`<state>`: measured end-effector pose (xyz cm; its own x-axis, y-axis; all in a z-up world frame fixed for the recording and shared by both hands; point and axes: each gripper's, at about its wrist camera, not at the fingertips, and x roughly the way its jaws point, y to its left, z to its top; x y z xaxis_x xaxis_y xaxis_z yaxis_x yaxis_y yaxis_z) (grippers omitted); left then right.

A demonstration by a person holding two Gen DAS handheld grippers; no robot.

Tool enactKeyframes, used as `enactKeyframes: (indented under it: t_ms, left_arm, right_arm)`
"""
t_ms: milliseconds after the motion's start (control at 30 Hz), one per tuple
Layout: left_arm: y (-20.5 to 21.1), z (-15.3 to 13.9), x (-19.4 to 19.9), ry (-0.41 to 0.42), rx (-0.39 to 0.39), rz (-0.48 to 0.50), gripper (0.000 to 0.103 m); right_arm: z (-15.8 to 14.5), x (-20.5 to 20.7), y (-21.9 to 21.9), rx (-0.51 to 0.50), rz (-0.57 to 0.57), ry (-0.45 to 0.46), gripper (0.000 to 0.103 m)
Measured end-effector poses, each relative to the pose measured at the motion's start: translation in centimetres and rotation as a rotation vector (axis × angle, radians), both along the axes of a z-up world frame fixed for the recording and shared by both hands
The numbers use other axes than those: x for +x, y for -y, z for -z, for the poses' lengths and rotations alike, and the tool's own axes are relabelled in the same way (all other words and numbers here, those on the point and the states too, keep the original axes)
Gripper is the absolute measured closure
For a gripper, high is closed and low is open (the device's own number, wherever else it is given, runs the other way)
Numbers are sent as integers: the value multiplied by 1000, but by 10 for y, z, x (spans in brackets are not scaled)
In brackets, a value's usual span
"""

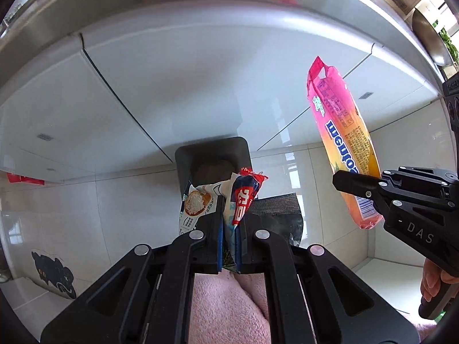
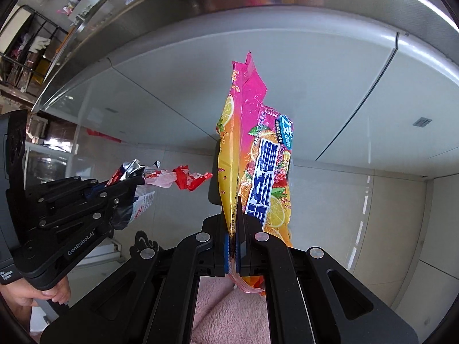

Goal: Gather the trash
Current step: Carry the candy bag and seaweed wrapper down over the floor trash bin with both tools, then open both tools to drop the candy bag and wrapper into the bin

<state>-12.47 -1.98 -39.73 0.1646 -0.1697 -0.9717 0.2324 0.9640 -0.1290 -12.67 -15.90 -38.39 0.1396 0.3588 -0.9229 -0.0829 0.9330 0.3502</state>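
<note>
My left gripper (image 1: 228, 223) is shut on a bunch of crumpled snack wrappers (image 1: 238, 197), white, red and blue, and holds them just above a dark grey bin (image 1: 210, 154) on the floor. It also shows in the right wrist view (image 2: 134, 185) with the wrappers (image 2: 172, 179). My right gripper (image 2: 235, 229) is shut on a pink and orange candy bag (image 2: 255, 157), which hangs in the air to the right of the bin. The bag (image 1: 341, 132) and right gripper (image 1: 355, 189) show at the right of the left wrist view.
A steel counter edge (image 1: 200, 8) with white cabinet doors (image 1: 186, 86) below it fills the background. The floor has glossy white tiles (image 1: 86, 206). A black cat-shaped sticker (image 1: 54, 275) lies low at the left. A pink towel (image 1: 226, 309) lies under the grippers.
</note>
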Motion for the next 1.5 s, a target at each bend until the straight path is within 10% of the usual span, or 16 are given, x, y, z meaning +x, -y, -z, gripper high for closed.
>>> enactKeyframes:
  t_ms: [900, 1300, 1500]
  left_arm:
    - [-6, 132, 66, -172, -50, -23, 98]
    - [-12, 140, 78, -201, -80, -44, 92]
    - [-15, 137, 80, -195, -81, -58, 72]
  right_arm:
    - [158, 17, -23, 69, 15, -163, 99]
    - [169, 27, -31, 72, 38, -178, 94]
    - [160, 27, -32, 69, 64, -169, 51]
